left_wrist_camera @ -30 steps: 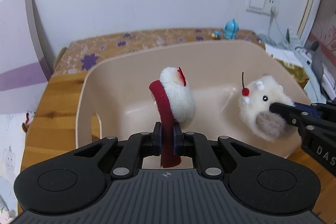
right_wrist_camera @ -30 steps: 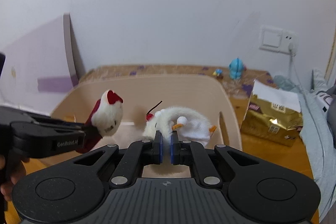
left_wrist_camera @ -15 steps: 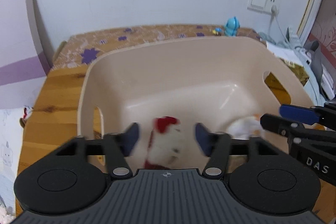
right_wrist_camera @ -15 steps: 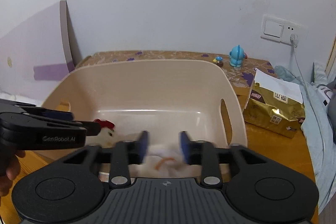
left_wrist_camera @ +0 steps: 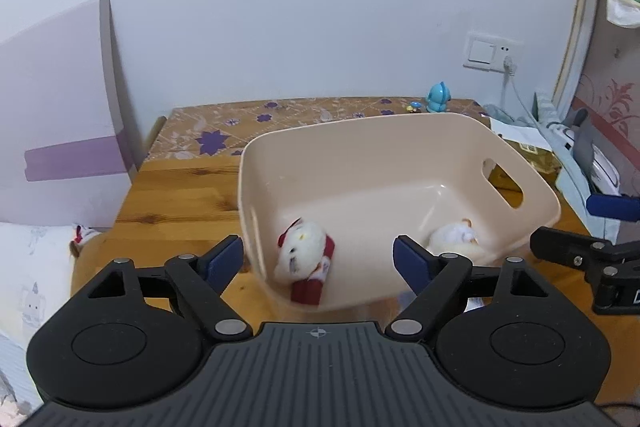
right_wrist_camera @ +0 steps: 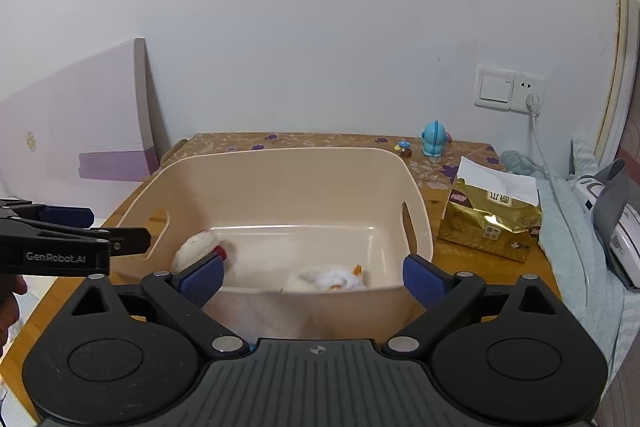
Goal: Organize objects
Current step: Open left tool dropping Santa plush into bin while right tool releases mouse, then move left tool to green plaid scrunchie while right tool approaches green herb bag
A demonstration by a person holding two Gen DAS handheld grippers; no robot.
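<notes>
A beige plastic bin [left_wrist_camera: 400, 131] [right_wrist_camera: 280, 163] stands on the wooden table. On its floor lie a white plush with red trim [left_wrist_camera: 302, 259] [right_wrist_camera: 196, 247] on the left and a white plush with orange bits [left_wrist_camera: 454, 239] [right_wrist_camera: 324, 279] on the right. My left gripper [left_wrist_camera: 318, 261] hangs above the bin's near edge, its jaws opening wide, and the pads touch nothing. My right gripper [right_wrist_camera: 312, 277] is likewise opening over the near wall, with nothing gripped. Each gripper shows at the edge of the other's view.
A gold snack bag [right_wrist_camera: 490, 219] stands right of the bin. A small blue figurine [right_wrist_camera: 434, 139] and a tiny mushroom toy [right_wrist_camera: 402, 147] sit on a floral cloth at the back. A purple and white board [left_wrist_camera: 60, 131] leans at the left. Bedding and a cable lie at the right.
Both grippers went from shut on a plush toy to wide open. Both toys dropped to the bin floor. Both grippers pulled back and up from the bin.
</notes>
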